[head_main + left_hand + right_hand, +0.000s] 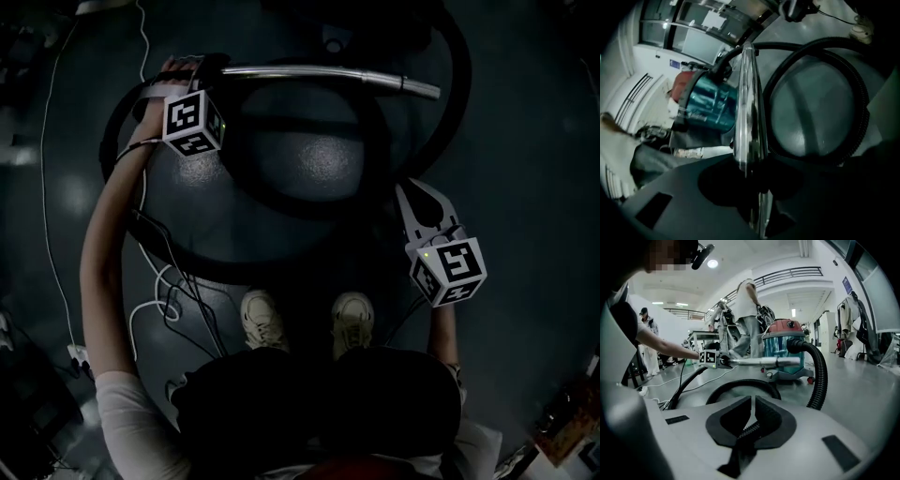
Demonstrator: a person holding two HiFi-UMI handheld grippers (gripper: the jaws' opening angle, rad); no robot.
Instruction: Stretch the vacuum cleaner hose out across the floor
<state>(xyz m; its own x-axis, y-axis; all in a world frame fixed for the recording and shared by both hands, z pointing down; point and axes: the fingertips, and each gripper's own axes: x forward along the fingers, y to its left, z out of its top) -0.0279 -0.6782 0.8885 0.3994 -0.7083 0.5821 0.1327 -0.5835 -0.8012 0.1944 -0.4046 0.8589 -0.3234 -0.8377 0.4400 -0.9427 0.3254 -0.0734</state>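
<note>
Head view: left gripper (211, 69) clamps one end of the chrome metal wand tube (328, 75), whose long axis runs rightward. The black corrugated hose (272, 204) lies coiled on the grey floor (525, 187) beneath.
Left gripper view: tube pinched between the jaws.
Right gripper view: right gripper (752, 401) clenched and empty, hose loop just ahead. We judge the left leads the pull.

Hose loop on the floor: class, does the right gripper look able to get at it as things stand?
Probably yes. The right gripper is empty, jaws together, and the hose loop lies just ahead with only floor between; it must open first.
</note>
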